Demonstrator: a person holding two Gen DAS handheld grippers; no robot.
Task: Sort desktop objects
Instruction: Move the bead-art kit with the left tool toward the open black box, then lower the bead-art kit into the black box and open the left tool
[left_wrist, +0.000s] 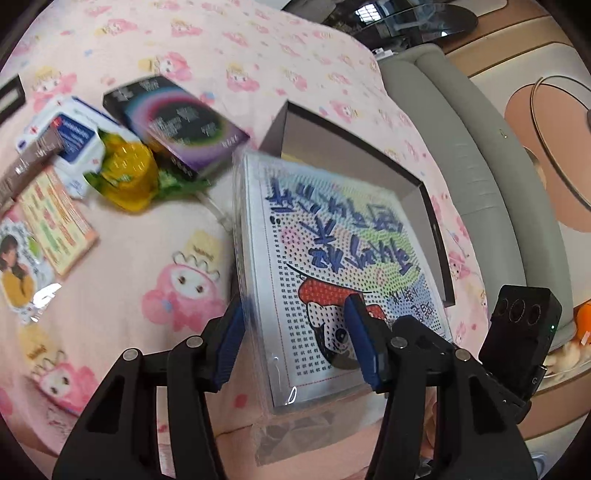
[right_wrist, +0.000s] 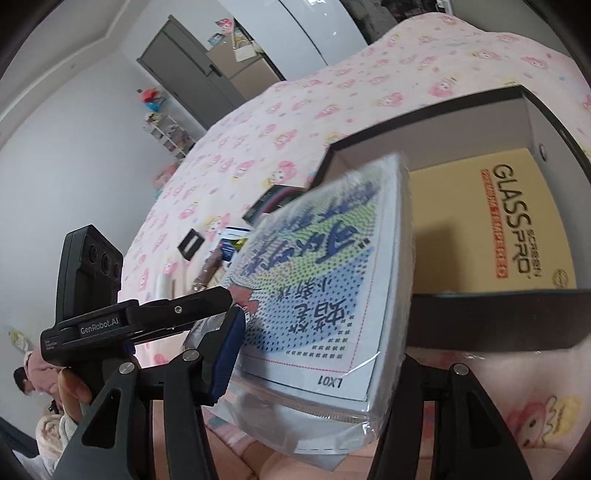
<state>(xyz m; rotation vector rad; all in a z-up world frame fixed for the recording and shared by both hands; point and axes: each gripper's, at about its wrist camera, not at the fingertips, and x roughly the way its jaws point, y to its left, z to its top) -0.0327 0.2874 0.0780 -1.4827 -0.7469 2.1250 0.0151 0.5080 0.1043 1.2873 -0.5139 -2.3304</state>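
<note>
1. Tabletop (left_wrist: 122, 258), under pink-print cloth. Carries all else.
2. Dark open box (right_wrist: 480, 317), upright, walls tall. Kit hangs tilted above its near rim, part over the opening, not yet inside.
3. Diamond-art kit (left_wrist: 343, 236), flat slab in slick clear wrap, held clear of the cloth by both tools.
4. Yellow GLASS PRO pack (right_wrist: 491, 221), flat on box floor. The kit would prob. land on top of it.
5. Left gripper (left_wrist: 295, 317): jaws clenched on the kit's near edge, one pad on the printed face.
6. Right gripper (right_wrist: 314, 350): near pad against the kit's side, far pad hid behind it. Reads as grasping too.
7. Loose items well apart at far left: purple-black carton (left_wrist: 177, 129), yellow packet (left_wrist: 125, 173).

Handling note: level the slab, carry it past the rim w/o clipping a wall, lower it flat, let go both sides together. Wrap may slip, so grip firm.
</note>
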